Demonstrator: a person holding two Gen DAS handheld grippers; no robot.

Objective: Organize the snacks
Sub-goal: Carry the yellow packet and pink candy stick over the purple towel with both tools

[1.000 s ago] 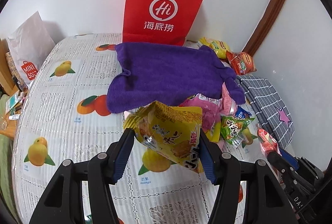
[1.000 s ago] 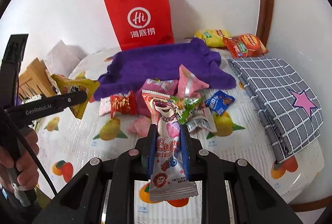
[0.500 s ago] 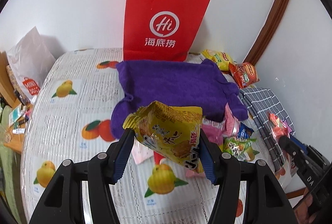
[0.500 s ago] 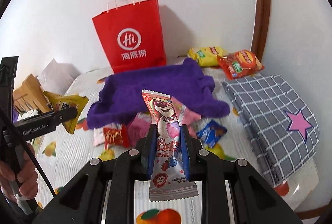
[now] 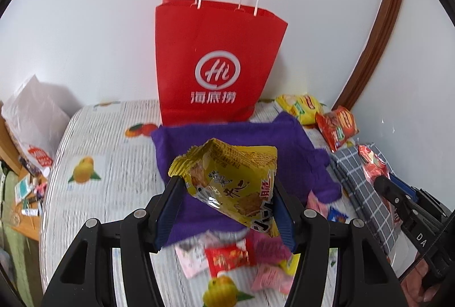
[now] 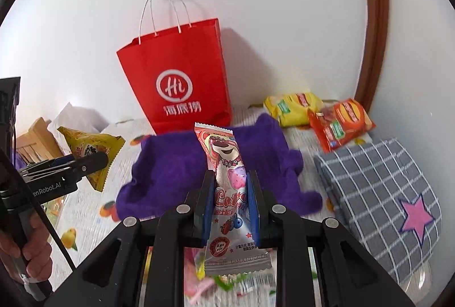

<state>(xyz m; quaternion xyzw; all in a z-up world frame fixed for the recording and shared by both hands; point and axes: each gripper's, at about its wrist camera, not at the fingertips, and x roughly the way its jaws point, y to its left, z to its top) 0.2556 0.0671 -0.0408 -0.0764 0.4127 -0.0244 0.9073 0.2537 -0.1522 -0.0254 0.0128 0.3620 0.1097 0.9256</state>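
Observation:
My left gripper [image 5: 226, 193] is shut on a yellow snack bag [image 5: 233, 181] and holds it in the air over the purple towel [image 5: 227, 136]. My right gripper [image 6: 229, 187] is shut on a pink bear-print snack packet [image 6: 226, 164], also lifted above the table. The red paper bag [image 5: 216, 62] with white handles stands upright against the wall behind the towel; it also shows in the right wrist view [image 6: 182, 85]. Loose small snacks [image 5: 227, 258] lie on the table below my left gripper.
A yellow chip bag [image 6: 293, 107] and a red chip bag [image 6: 338, 125] lie at the back right by the wall. A folded grey checked cloth [image 6: 378, 193] with a pink star sits at the right. A white plastic bag [image 5: 31, 119] is at the left edge.
Both grippers have risen and moved toward the red bag with their snacks still held. The bag's top and handles now show fully.

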